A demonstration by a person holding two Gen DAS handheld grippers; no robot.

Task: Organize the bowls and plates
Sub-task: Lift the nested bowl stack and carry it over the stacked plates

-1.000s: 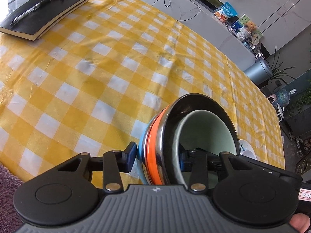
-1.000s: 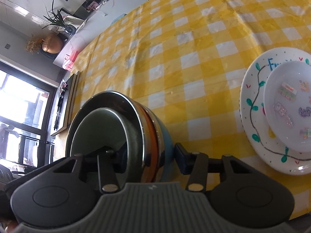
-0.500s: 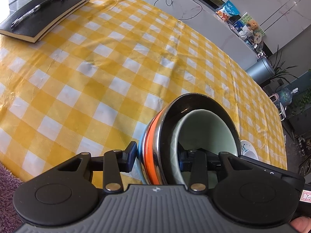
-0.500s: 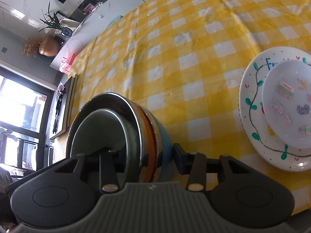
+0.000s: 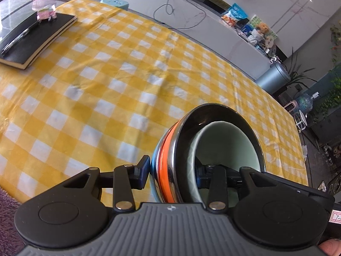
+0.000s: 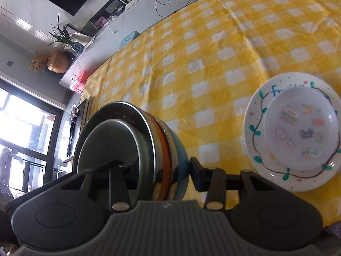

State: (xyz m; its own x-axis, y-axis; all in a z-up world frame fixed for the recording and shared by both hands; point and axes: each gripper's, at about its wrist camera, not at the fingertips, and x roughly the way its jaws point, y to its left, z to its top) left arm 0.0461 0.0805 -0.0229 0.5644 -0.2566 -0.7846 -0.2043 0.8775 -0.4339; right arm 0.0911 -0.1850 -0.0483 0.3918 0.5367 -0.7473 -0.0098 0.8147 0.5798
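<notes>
Bowl stack (image 5: 213,147): nested ceramic and steel, heavy, slick, breakable, carried tilted above counter (image 5: 106,89). Left gripper (image 5: 172,176) and right gripper (image 6: 155,168) jaws each clamped across rims, opposite sides. Inner bowl probably loose. Plates (image 6: 294,134) nearby.

Bright daylight, motion blur (fisheye-warped edges)

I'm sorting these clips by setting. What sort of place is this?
Most likely a home living or dining room: a table under a yellow checked tablecloth, potted plants along a low wall shelf, and decorated plates laid out beside the stack of bowls that both grippers hold.
</notes>
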